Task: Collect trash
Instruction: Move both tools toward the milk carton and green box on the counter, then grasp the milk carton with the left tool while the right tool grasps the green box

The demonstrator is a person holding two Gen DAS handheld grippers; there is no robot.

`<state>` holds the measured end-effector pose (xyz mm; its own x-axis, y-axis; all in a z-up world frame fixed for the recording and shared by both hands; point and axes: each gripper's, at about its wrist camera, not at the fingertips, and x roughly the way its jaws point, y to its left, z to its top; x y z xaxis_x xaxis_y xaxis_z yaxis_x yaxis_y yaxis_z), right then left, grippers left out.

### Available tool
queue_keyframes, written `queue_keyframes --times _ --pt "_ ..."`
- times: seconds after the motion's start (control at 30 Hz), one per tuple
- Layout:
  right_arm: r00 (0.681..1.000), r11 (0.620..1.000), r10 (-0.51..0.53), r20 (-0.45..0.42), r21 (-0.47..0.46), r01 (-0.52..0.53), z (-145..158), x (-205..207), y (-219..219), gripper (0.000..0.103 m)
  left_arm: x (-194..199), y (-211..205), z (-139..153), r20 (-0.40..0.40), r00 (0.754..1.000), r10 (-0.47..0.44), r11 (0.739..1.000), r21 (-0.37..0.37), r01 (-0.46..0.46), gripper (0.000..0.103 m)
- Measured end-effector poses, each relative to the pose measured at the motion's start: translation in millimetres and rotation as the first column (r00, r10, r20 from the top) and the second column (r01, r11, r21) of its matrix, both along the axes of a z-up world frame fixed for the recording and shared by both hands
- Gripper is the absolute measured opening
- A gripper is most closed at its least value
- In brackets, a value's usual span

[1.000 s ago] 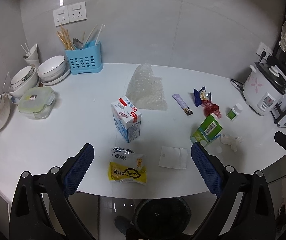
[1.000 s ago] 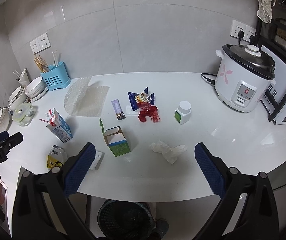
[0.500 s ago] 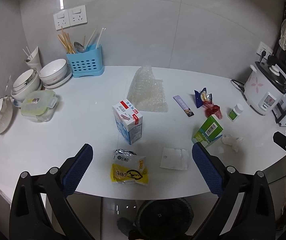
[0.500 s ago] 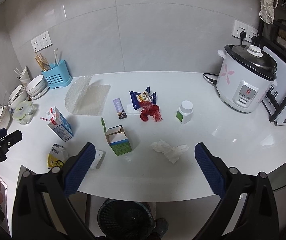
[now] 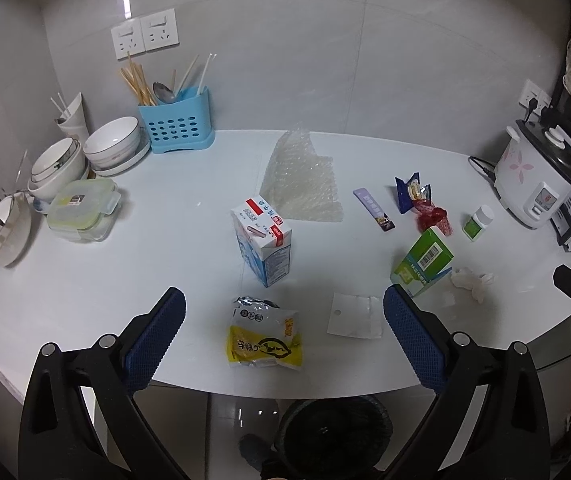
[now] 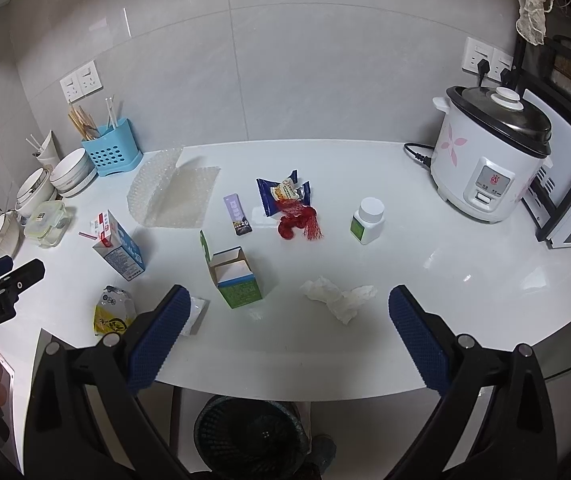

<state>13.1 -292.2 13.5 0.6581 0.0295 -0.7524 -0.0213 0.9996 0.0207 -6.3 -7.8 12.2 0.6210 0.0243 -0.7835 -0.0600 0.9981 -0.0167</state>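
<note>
We are holding the left gripper (image 5: 284, 322) wide apart and empty above the near edge of the white counter (image 5: 125, 240), over the yellow snack packet (image 5: 263, 342). We are keeping the right gripper (image 6: 284, 322) spread and empty too, hovering near the crumpled tissue (image 6: 339, 298) and the open green box (image 6: 233, 280). The milk carton (image 5: 263, 240) is standing just beyond the packet. The black waste basket (image 6: 251, 436) is sitting on the floor below the counter's near edge.
</note>
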Motion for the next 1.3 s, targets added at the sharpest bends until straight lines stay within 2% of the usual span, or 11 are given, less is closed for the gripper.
queue_keyframes --times 0.97,1.1,1.3 --pt "1.000 1.000 0.004 -0.002 0.005 -0.004 -1 0 3 0.095 1 3 -9 -0.016 1.000 0.019 1.000 -0.012 -0.019 0.097" --pt "1.000 1.000 0.010 -0.004 0.006 -0.010 -3 4 10 0.095 8 7 -20 -0.029 0.998 0.048 0.999 0.010 -0.047 0.097" --pt "0.999 0.999 0.043 -0.003 0.025 -0.043 -13 12 19 0.095 22 19 -43 -0.036 0.996 0.081 0.997 -0.011 -0.081 0.097"
